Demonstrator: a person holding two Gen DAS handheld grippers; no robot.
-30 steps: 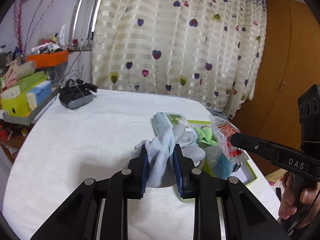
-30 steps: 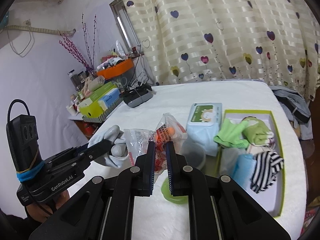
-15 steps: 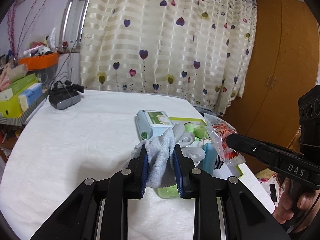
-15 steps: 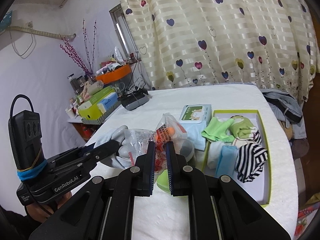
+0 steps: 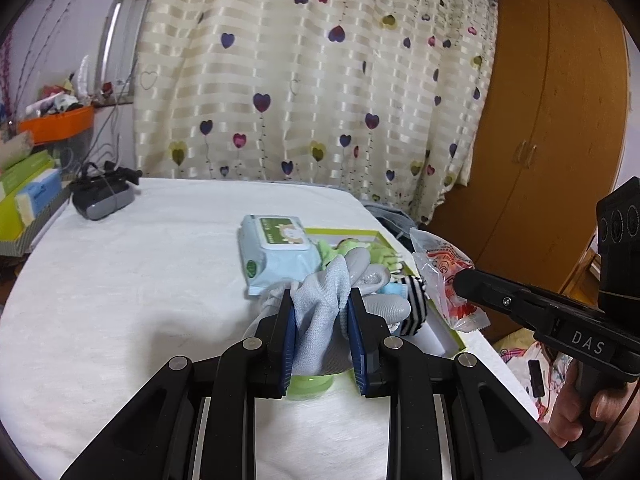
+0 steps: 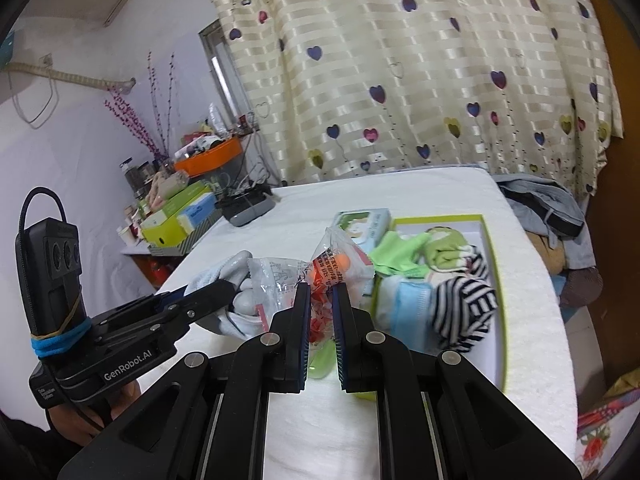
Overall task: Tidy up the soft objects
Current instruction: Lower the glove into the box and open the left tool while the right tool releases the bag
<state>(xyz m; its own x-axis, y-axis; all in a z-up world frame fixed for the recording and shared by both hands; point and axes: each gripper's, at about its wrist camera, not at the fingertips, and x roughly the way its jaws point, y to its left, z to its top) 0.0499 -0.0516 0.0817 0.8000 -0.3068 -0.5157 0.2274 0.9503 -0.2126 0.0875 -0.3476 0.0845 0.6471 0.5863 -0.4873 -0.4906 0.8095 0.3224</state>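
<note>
My left gripper (image 5: pixel 321 308) is shut on a grey work glove (image 5: pixel 328 300) and holds it above the white table, just left of a green-rimmed box (image 6: pixel 490 264). My right gripper (image 6: pixel 321 304) is shut on a clear plastic bag with red print (image 6: pixel 320 268) and holds it beside the glove (image 6: pixel 224 276). The bag also shows in the left wrist view (image 5: pixel 444 276). The box holds green cloths (image 6: pixel 404 250), a striped sock (image 6: pixel 466 308) and a blue cloth (image 6: pixel 412 308). A wet-wipes pack (image 5: pixel 276 252) lies left of the box.
A green round lid (image 5: pixel 310 386) lies under the left gripper. A black headset (image 5: pixel 102 196) sits at the table's far left. Boxes and an orange tray (image 6: pixel 208 158) crowd a side shelf. Grey clothing (image 6: pixel 540 204) hangs off the far right edge. A curtain hangs behind.
Both grippers have moved right and forward toward the box with their loads still held. The box and wipes pack now sit closer and more central.
</note>
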